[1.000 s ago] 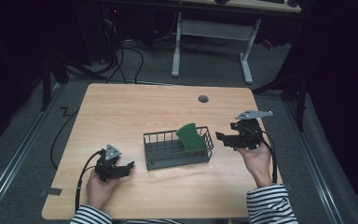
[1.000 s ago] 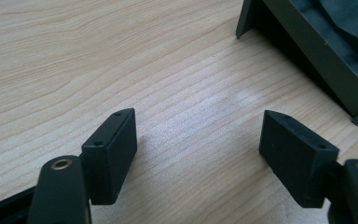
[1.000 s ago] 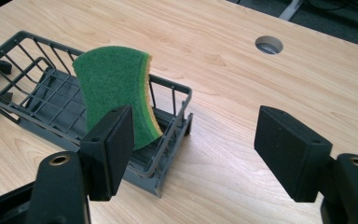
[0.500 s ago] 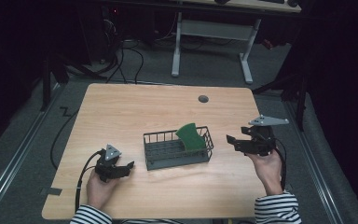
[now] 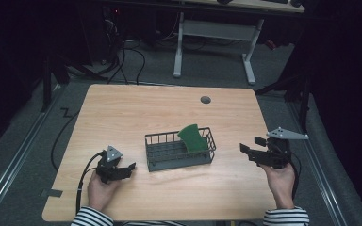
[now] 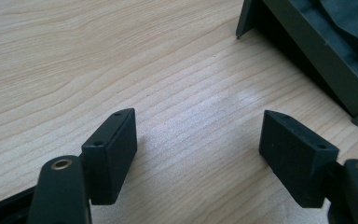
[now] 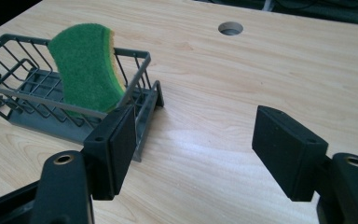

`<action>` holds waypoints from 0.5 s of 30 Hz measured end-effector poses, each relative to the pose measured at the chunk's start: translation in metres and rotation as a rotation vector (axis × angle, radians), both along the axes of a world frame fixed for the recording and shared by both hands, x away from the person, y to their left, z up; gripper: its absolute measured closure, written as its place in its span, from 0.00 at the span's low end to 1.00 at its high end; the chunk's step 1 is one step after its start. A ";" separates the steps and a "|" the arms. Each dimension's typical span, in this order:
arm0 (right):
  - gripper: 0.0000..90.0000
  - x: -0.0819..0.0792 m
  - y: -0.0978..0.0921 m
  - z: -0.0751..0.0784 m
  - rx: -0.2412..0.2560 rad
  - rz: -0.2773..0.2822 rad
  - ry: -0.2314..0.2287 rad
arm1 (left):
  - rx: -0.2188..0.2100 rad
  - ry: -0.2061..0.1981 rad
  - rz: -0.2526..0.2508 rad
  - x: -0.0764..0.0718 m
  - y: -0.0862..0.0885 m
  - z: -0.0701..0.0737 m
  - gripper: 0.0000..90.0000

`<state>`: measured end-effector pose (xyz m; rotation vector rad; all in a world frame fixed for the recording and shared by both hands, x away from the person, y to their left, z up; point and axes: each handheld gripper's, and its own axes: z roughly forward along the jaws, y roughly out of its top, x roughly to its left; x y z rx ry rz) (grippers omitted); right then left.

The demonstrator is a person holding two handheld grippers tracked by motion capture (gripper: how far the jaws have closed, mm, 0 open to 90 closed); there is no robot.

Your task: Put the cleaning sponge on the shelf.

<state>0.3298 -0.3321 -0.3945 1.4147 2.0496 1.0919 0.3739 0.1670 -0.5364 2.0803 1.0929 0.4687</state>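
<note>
Sponge [image 5: 193, 137] propped upright in rack [image 5: 179, 159] between both tongs; right tongs [image 5: 248, 151] wide, empty, aimed at it; left tongs [image 5: 126, 169] wide, resting on worktop [image 5: 141, 108], likely idle.

Green sponge [image 7: 86, 65], a yellow layer showing along its edge, standing in that dark grey wire basket [image 5: 169, 157]. Table [image 5: 136, 113] is pale wood with a fine grain. Both grippers black — left gripper [image 5: 122, 170], right gripper [image 5: 250, 151] — each topped with a grey plate. Black-and-white striped sleeves [image 5: 92, 217] at the near edge.
</note>
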 end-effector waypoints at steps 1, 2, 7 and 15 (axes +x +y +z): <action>0.34 -0.001 -0.002 -0.002 0.007 -0.005 0.003 | 0.000 0.000 0.000 0.000 0.000 0.000 0.31; 0.34 -0.002 -0.004 -0.005 0.017 -0.008 0.003 | 0.000 0.000 0.000 0.000 0.000 0.000 0.31; 0.34 -0.006 -0.010 -0.017 0.047 -0.024 0.007 | 0.000 0.000 0.000 0.000 0.000 0.000 0.31; 0.35 -0.008 -0.011 -0.037 0.071 -0.031 0.020 | 0.000 0.000 0.000 0.000 0.000 0.000 0.31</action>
